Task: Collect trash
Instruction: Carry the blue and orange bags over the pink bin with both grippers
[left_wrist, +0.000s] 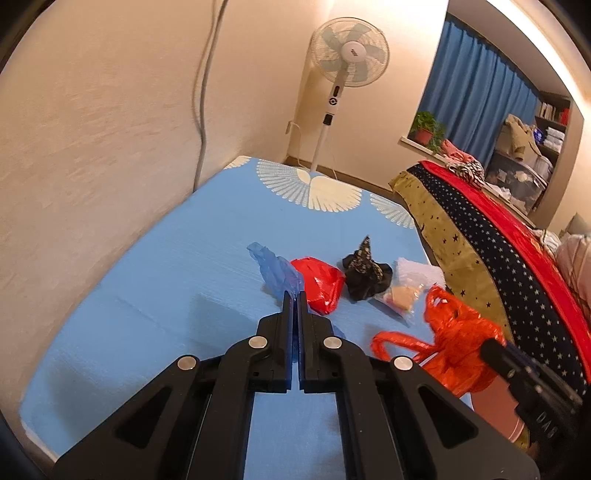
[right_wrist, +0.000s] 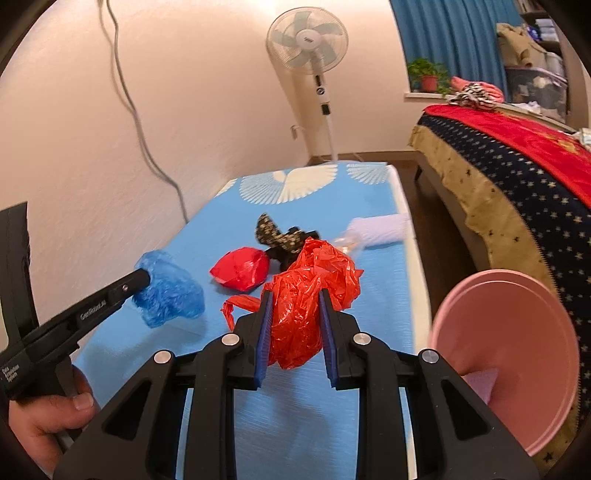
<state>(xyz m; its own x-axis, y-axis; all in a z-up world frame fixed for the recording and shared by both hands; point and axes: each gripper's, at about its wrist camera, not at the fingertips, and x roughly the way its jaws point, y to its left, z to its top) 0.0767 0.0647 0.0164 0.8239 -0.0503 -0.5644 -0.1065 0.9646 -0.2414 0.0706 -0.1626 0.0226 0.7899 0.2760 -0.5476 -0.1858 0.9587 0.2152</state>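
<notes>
Trash lies on a blue patterned mattress (left_wrist: 177, 280). My left gripper (left_wrist: 294, 295) is shut on a crumpled blue plastic bag (left_wrist: 275, 271), which hangs just above the sheet; in the right wrist view the blue bag (right_wrist: 170, 291) hangs from the left gripper (right_wrist: 144, 280). My right gripper (right_wrist: 295, 295) is shut on a crumpled orange plastic bag (right_wrist: 306, 291), seen from the left as the orange bag (left_wrist: 458, 332). A red bag (right_wrist: 242, 271), a black patterned wrapper (right_wrist: 280, 232) and a clear packet (right_wrist: 380, 229) lie on the sheet beyond.
A pink basin (right_wrist: 517, 339) sits low at the right of the mattress, close to the right gripper. A bed with a starred blanket (right_wrist: 517, 177) runs along the right. A standing fan (right_wrist: 306, 40) and the wall lie beyond. A hand (right_wrist: 48, 417) holds the left gripper.
</notes>
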